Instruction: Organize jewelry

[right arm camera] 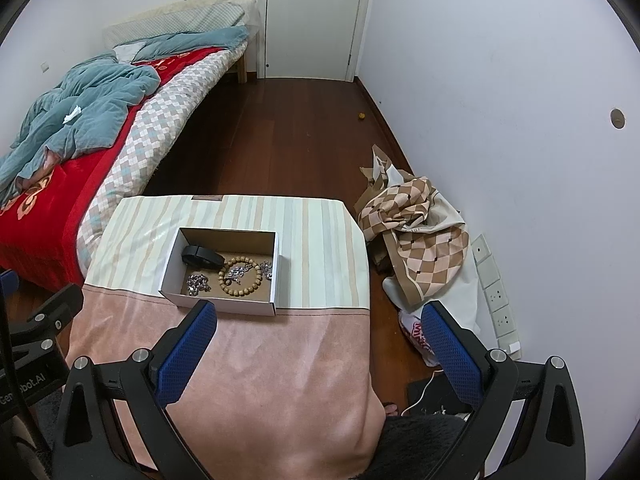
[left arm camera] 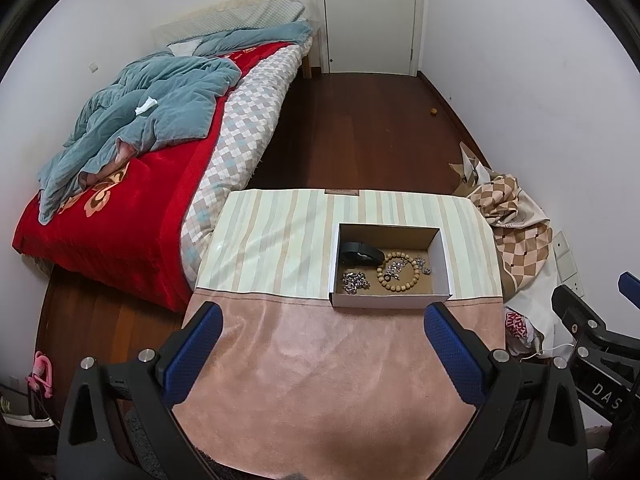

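- Holding both tools low at the bottom of each frame, you have the left gripper spread wide with nothing between its blue pads, hovering over the pink cloth.
- Your right gripper is likewise spread wide and grasps nothing; its left pad sits over the pink cloth, its right pad over the floor past the table edge.
- Writing: at the lower right of the left view the other tool's body reads "DAS", cut off; at the lower left of the right view you can read "bot.AI", the start hidden.
- Just beyond the fingertips, at mid-frame, the white cardboard box stands open on the striped cloth, its near wall at the seam with the pink cloth.
- Inside it lie a wooden bead bracelet with silver pieces within its ring, a silver chain cluster toward the box's left, and a black band at the back left.
- To the right of the table, a checked brown cloth is heaped on the floor by the wall.
- In the upper left is a bed with a red blanket and blue quilt; at top centre, a white door.
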